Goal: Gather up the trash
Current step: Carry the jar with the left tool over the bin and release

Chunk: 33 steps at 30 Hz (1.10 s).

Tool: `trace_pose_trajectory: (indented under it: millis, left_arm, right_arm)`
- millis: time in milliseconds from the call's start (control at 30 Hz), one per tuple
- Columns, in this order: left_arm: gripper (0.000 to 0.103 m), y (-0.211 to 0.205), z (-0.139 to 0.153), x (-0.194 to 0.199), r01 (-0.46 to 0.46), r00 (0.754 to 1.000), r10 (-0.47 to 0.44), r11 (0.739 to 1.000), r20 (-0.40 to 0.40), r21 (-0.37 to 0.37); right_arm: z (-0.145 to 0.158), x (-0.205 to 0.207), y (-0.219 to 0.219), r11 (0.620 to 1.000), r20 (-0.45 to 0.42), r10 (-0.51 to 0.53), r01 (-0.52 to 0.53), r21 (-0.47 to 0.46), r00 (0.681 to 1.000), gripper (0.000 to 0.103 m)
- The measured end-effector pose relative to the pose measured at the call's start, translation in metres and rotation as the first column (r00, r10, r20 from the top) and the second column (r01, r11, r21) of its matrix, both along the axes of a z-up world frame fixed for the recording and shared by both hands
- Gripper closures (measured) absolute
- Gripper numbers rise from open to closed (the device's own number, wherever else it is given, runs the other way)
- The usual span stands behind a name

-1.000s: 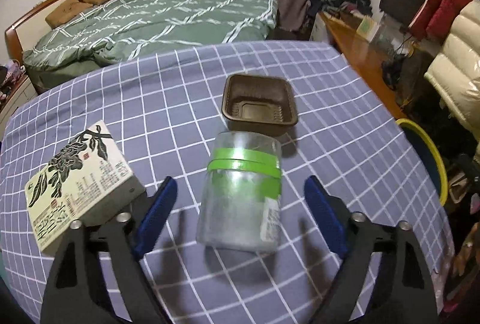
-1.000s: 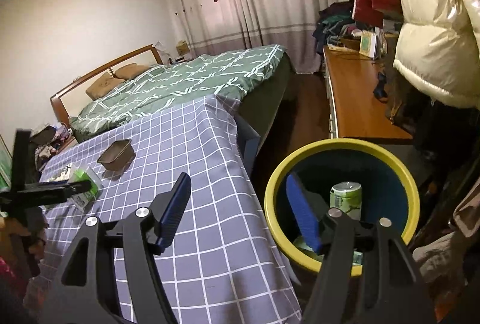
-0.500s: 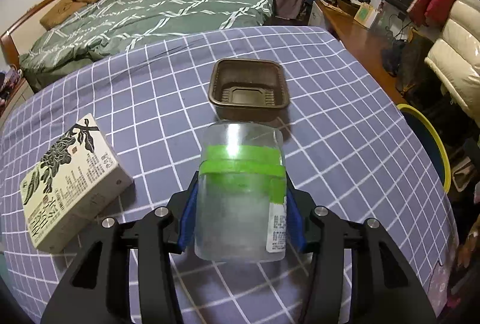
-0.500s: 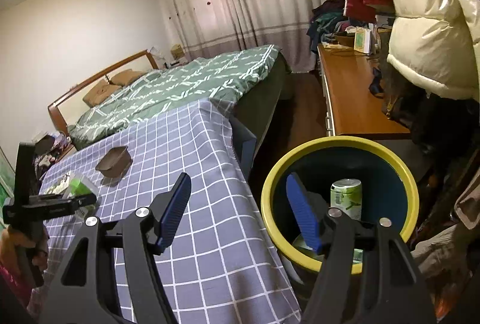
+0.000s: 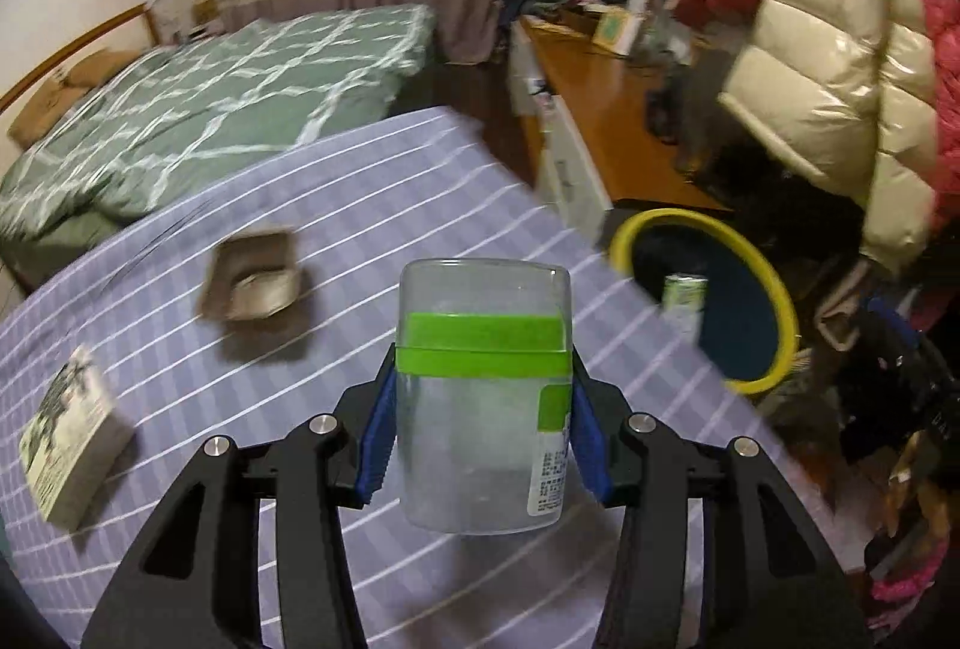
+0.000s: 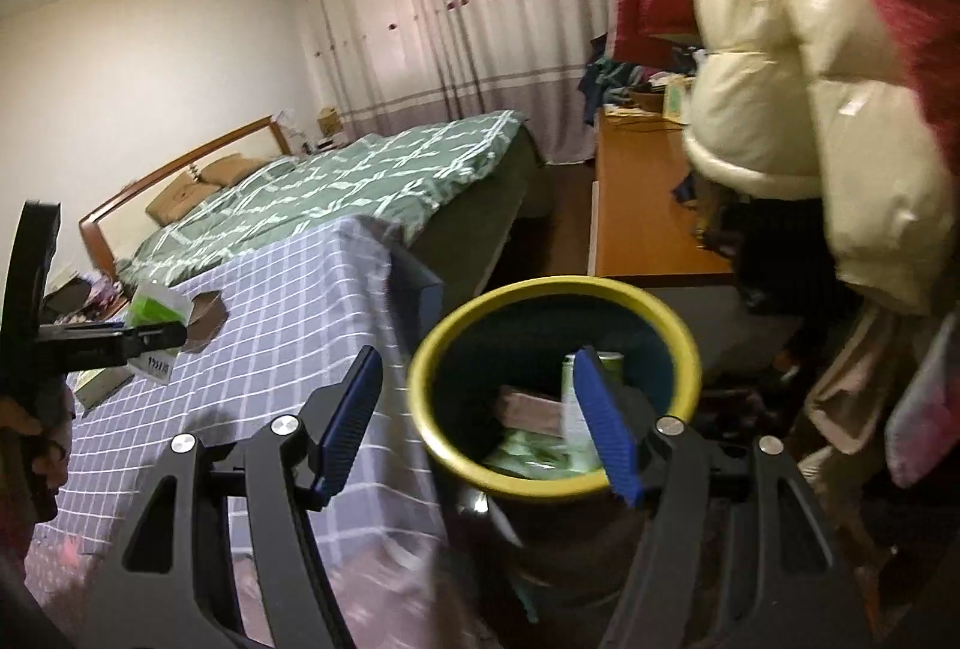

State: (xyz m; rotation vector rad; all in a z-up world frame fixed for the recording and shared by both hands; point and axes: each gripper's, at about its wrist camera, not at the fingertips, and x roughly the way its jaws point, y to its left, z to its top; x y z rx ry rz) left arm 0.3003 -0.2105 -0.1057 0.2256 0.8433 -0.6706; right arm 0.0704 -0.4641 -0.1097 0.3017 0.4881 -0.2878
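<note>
Bedroom; checked table beside a yellow-rimmed bin. Left gripper clamps the jar upright at mid-body, lifted clear of the cloth, apparently for binning. Right gripper hangs wide open, empty, over the bin, seemingly waiting.

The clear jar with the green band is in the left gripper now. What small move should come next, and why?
Probably carry the jar to the right, over the yellow-rimmed bin. The left gripper is shut on it and holds it above the checked tablecloth, while the bin stands open beside the table. The right gripper is open and holds nothing.
</note>
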Motion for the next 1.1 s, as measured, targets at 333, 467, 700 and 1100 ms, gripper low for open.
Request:
trace_pose_trajectory:
  millis: [333, 467, 700, 1100]
  left_arm:
    - [0.053, -0.139, 0.007, -0.019, 0.181, 0.983, -0.182, 0.983, -0.024, -0.018]
    - [0.054, -0.191, -0.009, -0.018, 0.224, 0.972, -0.224, 0.975, -0.064, -0.017]
    - [0.042, -0.238, -0.039, -0.012, 0.237, 0.967, -0.236, 0.972, -0.093, -0.002]
    - [0.014, -0.149, 0.014, -0.026, 0.149, 0.988, -0.145, 0.982, 0.044, -0.113]
  right_arm:
    - [-0.010, -0.040, -0.052, 0.994, 0.013, -0.106, 0.105, 0.041, 0.994, 0.040]
    - [-0.016, -0.049, -0.065, 0.989, 0.004, -0.136, 0.136, 0.053, 0.991, 0.040]
    - [-0.024, -0.054, -0.079, 0.983, -0.011, -0.163, 0.164, 0.079, 0.987, 0.040]
    - [-0.026, -0.040, -0.061, 0.990, -0.036, -0.116, 0.118, 0.074, 0.993, 0.040]
